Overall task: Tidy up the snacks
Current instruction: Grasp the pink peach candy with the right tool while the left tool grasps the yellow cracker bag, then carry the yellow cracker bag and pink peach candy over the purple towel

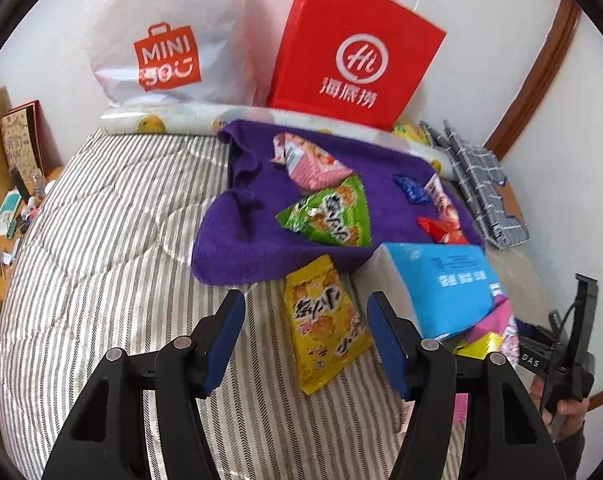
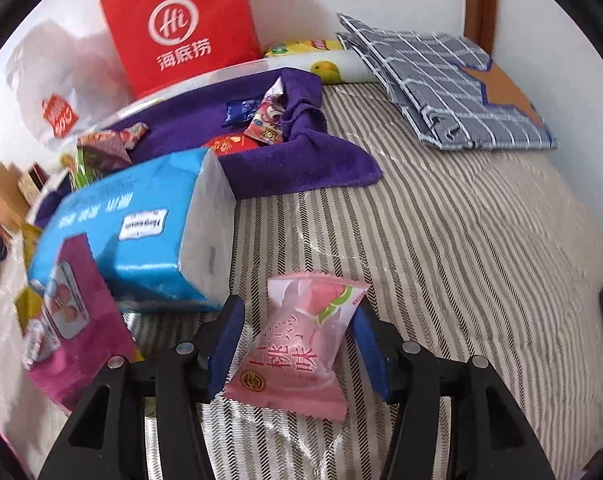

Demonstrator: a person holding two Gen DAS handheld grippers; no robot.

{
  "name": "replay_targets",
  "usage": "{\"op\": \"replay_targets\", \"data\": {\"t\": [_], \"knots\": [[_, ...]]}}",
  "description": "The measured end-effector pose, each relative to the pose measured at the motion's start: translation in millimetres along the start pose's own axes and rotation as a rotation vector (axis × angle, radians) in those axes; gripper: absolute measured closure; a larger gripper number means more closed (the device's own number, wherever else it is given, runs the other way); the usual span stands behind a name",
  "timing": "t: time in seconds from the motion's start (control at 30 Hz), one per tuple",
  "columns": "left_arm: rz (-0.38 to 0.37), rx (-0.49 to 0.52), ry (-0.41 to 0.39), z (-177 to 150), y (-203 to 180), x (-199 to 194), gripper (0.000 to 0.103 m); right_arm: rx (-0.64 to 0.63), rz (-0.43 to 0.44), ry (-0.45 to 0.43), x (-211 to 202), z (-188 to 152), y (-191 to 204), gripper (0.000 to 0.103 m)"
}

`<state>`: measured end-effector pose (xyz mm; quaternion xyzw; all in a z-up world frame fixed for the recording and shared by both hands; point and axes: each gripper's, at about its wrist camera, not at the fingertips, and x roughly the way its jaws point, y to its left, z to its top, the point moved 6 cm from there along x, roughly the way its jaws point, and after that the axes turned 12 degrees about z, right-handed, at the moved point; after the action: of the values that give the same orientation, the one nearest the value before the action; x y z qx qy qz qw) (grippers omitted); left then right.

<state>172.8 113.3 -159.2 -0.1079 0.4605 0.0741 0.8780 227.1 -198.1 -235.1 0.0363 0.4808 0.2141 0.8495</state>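
Note:
My left gripper is open and empty above the striped bed; a yellow snack bag lies between and just beyond its fingers. A green snack bag, a pink snack bag and small blue and red packets lie on a purple towel. My right gripper has a pink peach-flavour packet between its jaws; the pads touch its sides. A blue tissue pack lies just left of it, over a magenta snack bag.
A red paper bag and a white shopping bag stand against the wall behind a rolled mat. Folded blue checked cloth lies at the right. A cluttered desk borders the bed's left edge.

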Motion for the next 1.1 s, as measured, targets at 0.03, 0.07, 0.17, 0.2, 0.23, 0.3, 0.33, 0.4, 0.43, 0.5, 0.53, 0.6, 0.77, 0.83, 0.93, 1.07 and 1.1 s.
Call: {"op": "replay_targets", "data": {"t": [0.03, 0.07, 0.17, 0.2, 0.23, 0.3, 0.33, 0.4, 0.43, 0.5, 0.53, 0.6, 0.77, 0.83, 0.93, 1.07, 1.1], "knots": [[0.000, -0.003, 0.009, -1, 0, 3, 0.040, -0.019, -0.015, -0.010, 0, -1, 0, 0.055], [-0.002, -0.008, 0.020, -3, 0, 7, 0.040, -0.035, -0.029, -0.019, 0, -2, 0, 0.058], [-0.025, -0.022, 0.043, -7, -2, 14, 0.040, -0.044, -0.020, -0.039, -1, -3, -3, 0.063], [-0.031, -0.026, 0.049, -7, -4, 17, 0.040, -0.032, -0.008, -0.044, -2, -3, -5, 0.064], [-0.034, -0.028, 0.055, -8, -6, 19, 0.040, -0.024, 0.002, -0.047, -2, -2, -6, 0.064], [-0.037, -0.017, 0.068, -10, -12, 25, 0.040, -0.015, 0.011, -0.050, -2, -2, -7, 0.064], [-0.034, -0.011, 0.073, -11, -15, 28, 0.040, -0.014, 0.013, -0.051, -1, -1, -6, 0.064], [-0.024, 0.000, 0.080, -13, -21, 35, 0.040, -0.012, 0.019, -0.051, -2, -1, -5, 0.064], [-0.021, 0.002, 0.083, -13, -22, 37, 0.040, -0.013, 0.023, -0.051, -1, 0, -5, 0.064], [-0.010, 0.003, 0.083, -14, -25, 43, 0.040, -0.017, 0.029, -0.049, -1, 1, -6, 0.064], [-0.003, 0.004, 0.081, -15, -25, 45, 0.040, -0.021, 0.031, -0.048, -1, 1, -6, 0.064], [0.020, 0.013, 0.082, -17, -26, 50, 0.040, -0.023, 0.034, -0.047, 0, 2, -5, 0.064], [0.011, 0.028, 0.064, -20, -31, 52, 0.050, 0.003, 0.073, -0.057, 0, 3, -9, 0.064], [0.008, 0.032, 0.046, -20, -32, 50, 0.054, 0.015, 0.089, -0.062, -1, 3, -10, 0.064], [0.011, 0.036, 0.028, -23, -32, 50, 0.054, 0.021, 0.097, -0.064, -2, 4, -10, 0.064], [0.019, 0.024, 0.003, -24, -32, 52, 0.054, 0.012, 0.087, -0.061, -2, 4, -10, 0.064], [0.021, 0.023, 0.002, -24, -32, 52, 0.054, 0.012, 0.087, -0.061, -2, 4, -10, 0.064]]}}
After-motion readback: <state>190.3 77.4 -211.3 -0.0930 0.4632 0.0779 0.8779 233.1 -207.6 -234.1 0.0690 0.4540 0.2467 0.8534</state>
